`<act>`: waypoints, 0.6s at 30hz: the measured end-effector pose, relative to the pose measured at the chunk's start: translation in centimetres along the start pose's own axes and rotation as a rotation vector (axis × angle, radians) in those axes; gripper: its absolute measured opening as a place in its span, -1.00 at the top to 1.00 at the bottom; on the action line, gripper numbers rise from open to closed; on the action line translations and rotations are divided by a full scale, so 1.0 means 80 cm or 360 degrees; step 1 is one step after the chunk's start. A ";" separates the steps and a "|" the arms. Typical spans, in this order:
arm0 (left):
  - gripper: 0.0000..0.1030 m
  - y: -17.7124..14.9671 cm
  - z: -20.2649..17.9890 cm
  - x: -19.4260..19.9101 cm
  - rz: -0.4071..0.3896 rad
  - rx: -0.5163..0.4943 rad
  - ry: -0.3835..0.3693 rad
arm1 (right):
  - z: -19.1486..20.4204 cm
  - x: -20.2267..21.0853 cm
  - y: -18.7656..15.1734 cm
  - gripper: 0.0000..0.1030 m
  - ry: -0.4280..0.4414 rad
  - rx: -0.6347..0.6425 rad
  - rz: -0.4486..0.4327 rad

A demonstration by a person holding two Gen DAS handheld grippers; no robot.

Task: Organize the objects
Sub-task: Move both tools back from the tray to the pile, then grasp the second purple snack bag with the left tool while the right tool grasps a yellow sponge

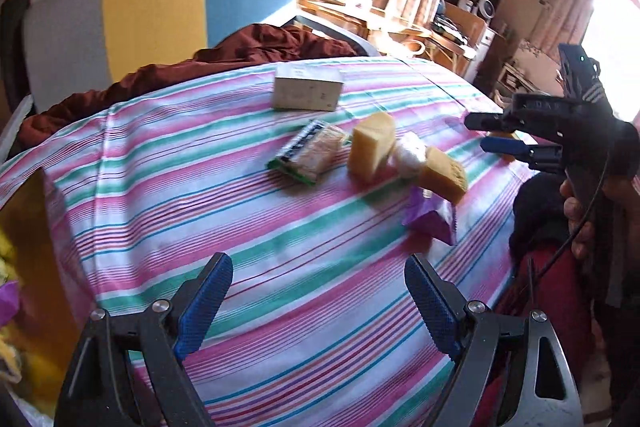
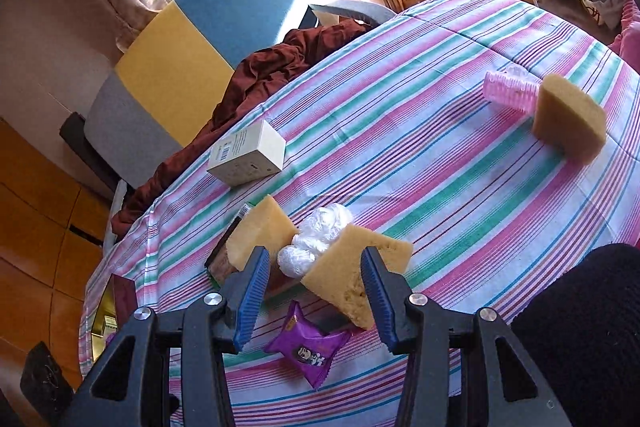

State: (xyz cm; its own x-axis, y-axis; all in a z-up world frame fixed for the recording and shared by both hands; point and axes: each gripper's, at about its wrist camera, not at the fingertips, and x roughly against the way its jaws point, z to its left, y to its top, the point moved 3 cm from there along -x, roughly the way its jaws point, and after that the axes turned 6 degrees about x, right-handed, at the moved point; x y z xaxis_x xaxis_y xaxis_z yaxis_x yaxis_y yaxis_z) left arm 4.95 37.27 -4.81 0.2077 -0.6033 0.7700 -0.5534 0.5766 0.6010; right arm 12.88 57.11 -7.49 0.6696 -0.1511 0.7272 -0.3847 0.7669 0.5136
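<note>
A: Looking down the right gripper [image 2: 316, 291], fingers spread and holding nothing, hovering over the cluster at the near edge of the striped surface [image 2: 460, 131].

B: Sitting where, exactly?

A: Sponge wedge [image 2: 356, 279] lying between the fingertips, tilted, leaning toward the crumpled plastic wrap [image 2: 316, 239] at about 11 o'clock. Second wedge [image 2: 260, 235] standing beyond the left finger, over a green snack packet [image 1: 308, 155]. Purple sachet [image 2: 308, 351] lying flat at 6 o'clock, just below the fingers.

B: And farther out?

A: White box [image 2: 248, 155] at 10 o'clock near the brown cloth [image 2: 264, 75]; third sponge [image 2: 568, 119] and pink ribbed cup [image 2: 508, 91] at 2 o'clock, well apart from the cluster.

B: Left gripper [image 1: 320, 303]?

A: Fingers wide apart, gripping nothing, hanging over bare stripes, cluster at 12 o'clock.

B: Handling the wedge?

A: Probably light, soft, squashing under pressure, rough enough for no slipping. Closing across the two broad flat faces near the thick end, judging best; pinching the thin tip risking it folding out.

B: Risks?

A: Nudging the wrap, likely weightless and easily dragged along.
</note>
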 end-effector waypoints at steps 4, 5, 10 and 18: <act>-0.48 0.002 -0.040 -0.040 0.0148 -0.0053 -0.0116 | -0.004 -0.002 0.001 0.07 0.0055 -0.0030 -0.0003; -0.41 0.001 -0.046 -0.049 0.0189 -0.0025 -0.0161 | -0.003 -0.001 0.001 0.07 0.0062 -0.0028 -0.0006; -0.27 0.004 -0.068 -0.091 0.0355 0.0131 -0.0324 | -0.003 0.005 0.001 0.07 0.0098 -0.0034 -0.0056; -0.26 0.017 -0.090 -0.134 0.0453 0.0307 -0.0402 | -0.009 0.011 0.003 0.07 0.0170 -0.0088 -0.0107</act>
State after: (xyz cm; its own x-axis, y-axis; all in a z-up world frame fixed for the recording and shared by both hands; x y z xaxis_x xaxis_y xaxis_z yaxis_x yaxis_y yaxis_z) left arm 7.79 48.52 -10.72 -0.1662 -0.5645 0.8085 -0.7057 0.6408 0.3023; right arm 13.87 57.62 -7.07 0.7577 -0.1382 0.6378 -0.3030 0.7911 0.5314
